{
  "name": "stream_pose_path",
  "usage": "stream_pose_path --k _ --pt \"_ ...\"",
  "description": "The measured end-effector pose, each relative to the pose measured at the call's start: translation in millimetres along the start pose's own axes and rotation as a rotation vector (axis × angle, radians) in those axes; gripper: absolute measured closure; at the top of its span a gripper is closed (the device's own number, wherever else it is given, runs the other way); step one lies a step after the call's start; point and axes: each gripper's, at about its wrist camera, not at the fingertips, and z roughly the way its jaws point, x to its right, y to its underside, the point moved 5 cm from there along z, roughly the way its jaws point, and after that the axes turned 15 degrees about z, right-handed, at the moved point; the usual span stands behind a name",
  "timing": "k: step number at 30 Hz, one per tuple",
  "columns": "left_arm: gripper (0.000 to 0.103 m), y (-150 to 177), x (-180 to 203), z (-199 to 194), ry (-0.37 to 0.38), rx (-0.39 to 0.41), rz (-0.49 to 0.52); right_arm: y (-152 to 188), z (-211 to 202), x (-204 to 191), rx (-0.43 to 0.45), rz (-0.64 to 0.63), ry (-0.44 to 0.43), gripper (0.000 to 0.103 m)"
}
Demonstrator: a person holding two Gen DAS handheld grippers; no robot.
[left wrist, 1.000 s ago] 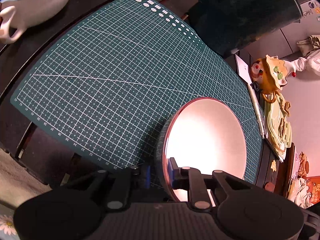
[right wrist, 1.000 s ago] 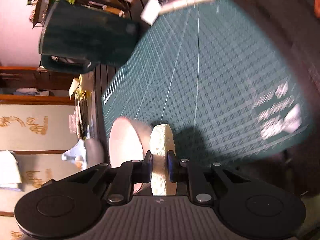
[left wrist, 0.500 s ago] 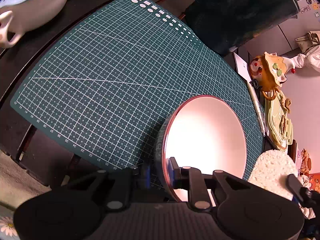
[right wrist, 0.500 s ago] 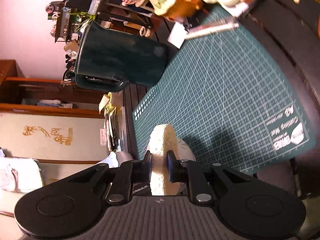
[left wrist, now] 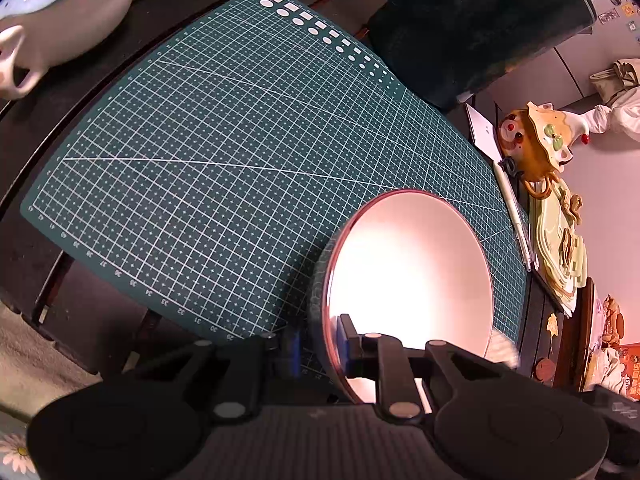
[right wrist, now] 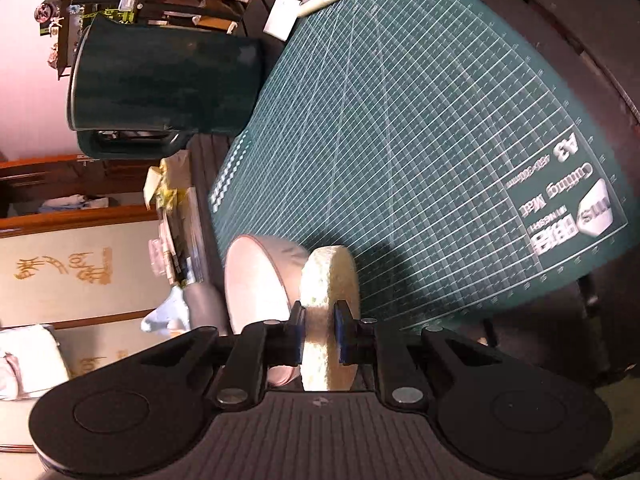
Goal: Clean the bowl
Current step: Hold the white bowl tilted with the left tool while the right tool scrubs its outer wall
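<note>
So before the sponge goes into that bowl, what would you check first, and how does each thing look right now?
1. Left claw pinching the bowl rim: ok.
2. Right claw clamped on the sponge: ok.
3. Bowl's inside facing open and unobstructed: ok.
4. Sponge touching the bowl's inside: not ok, it sits by the outer wall.
5. Sponge wet or soapy: cannot tell.
6. Cutting mat below free of clutter: ok.
</note>
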Motion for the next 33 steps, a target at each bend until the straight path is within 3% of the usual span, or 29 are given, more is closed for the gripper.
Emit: stream_pose_path --k 8,11,14,22,27,33 --pt "0.084 0.2 0.5 1.3 -0.004 0.001 0.004 2.5 -41.5 -27.0 0.06 -0.048 -0.137 0.088" --pt "0.084 0.7 0.7 1.2 -0.005 0.001 0.006 0.2 -47.5 -29.0 0.127 -0.104 -0.084 0.088" --pt "0.084 1.0 0.7 1.3 -0.007 0.002 0.007 -3.9 -36.9 -19.8 0.176 -0.151 0.043 0.088" --pt "0.084 0.1 2.5 1.3 -0.006 0.002 0.014 2.1 3.7 5.7 0.017 -0.034 0.059 0.088" --pt "0.084 -0.5 3.5 1.9 -0.009 0.001 0.02 -3.4 -16.3 2.2 -0.02 0.068 -0.087 0.088" --pt "0.084 -1.6 3.1 2.6 -0.009 0.001 0.023 -6.3 -40.7 -11.4 0.008 0.054 -0.176 0.088"
